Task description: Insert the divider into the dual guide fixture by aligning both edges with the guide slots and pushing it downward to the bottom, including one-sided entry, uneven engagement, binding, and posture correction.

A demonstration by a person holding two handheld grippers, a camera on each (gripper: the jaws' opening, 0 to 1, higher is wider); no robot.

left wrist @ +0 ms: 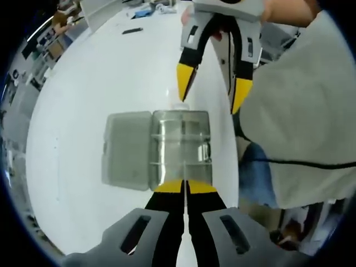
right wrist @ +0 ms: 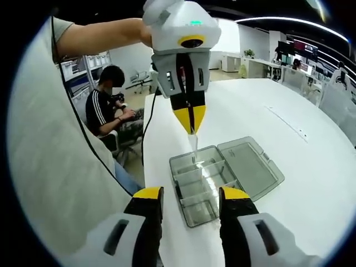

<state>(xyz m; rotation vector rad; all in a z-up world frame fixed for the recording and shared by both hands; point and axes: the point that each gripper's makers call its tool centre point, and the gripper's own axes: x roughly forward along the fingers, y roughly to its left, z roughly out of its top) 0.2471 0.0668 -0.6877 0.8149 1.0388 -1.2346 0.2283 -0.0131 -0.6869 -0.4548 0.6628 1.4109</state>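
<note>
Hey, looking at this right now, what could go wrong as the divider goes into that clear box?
1. The left gripper pinches the clear divider only at its top edge, so it may tilt and enter one slot first, then bind.
2. The right gripper hangs open, not bracing the clear compartment box, so pushing down may slide it on the white table.

Each gripper (left wrist: 184, 187) has yellow-tipped black jaws on a grey body; the person's sleeve (left wrist: 300, 111) is light grey.
</note>
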